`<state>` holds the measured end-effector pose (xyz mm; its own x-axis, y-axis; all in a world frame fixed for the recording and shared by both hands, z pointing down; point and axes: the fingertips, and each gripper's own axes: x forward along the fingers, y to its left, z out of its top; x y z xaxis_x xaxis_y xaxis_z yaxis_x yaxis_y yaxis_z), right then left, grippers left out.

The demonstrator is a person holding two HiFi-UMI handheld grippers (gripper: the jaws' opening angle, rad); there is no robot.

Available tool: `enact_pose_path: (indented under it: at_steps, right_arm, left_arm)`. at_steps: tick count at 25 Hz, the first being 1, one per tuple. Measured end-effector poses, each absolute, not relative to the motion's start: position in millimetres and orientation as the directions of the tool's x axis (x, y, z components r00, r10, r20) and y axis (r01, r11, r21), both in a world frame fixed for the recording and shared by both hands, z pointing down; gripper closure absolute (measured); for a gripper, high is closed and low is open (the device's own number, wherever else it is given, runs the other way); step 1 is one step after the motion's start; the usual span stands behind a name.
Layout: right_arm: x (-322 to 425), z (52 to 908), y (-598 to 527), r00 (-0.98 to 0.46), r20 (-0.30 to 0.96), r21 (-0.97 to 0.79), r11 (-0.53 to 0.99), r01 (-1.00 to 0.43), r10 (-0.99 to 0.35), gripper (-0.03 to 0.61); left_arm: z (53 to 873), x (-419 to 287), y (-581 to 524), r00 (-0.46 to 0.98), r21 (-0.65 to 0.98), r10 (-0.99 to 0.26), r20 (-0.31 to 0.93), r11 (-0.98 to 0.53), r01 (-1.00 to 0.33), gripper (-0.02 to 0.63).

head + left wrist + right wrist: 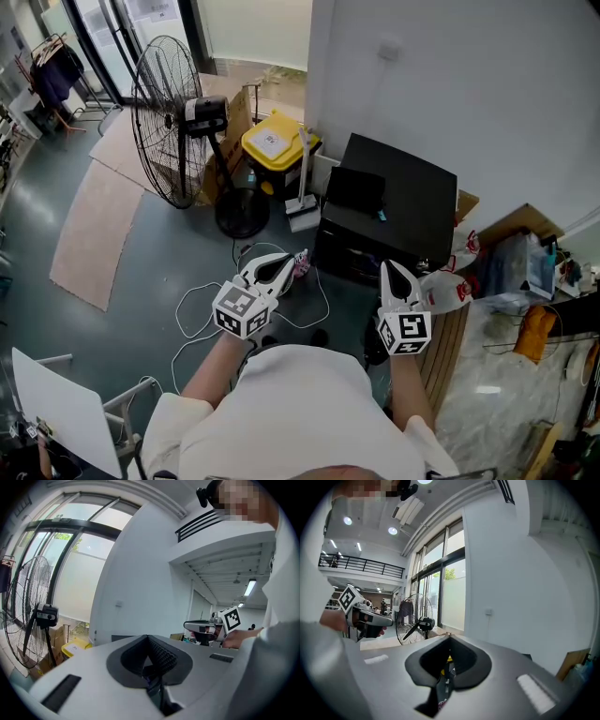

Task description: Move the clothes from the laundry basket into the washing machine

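Two grippers: left gripper (278, 268), right gripper (393, 270) — both clenched, empty.
Risk: cables (181, 314) underfoot may trip a step.

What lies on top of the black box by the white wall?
A flat black item lies on the black box, with a small teal thing beside it. Whatever lies beneath that item is covered.

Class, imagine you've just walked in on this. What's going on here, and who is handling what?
A person holds a left hand-held gripper and a right hand-held gripper out in front, roughly level. Both have their jaws together with nothing between them. Ahead on the floor stand a black box, a yellow bin and a floor fan, with white cables lying nearer. No laundry basket, clothes or washing machine can be clearly made out, so the task looks unstarted.
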<state>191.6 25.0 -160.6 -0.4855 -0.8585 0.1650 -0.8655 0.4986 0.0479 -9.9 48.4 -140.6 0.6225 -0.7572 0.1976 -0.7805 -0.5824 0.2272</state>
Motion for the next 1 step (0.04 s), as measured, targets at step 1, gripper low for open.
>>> enact_pose_path:
  at_steps: [1]
  right_arm:
    - [191.1,-161.3,25.3,-0.486,0.165,0.047,0.499,-0.865,-0.858,0.568]
  left_arm:
    - [-141.1,-10.0,48.8,0.623,0.228,-0.757,0.198,-0.583,-0.78,0.607]
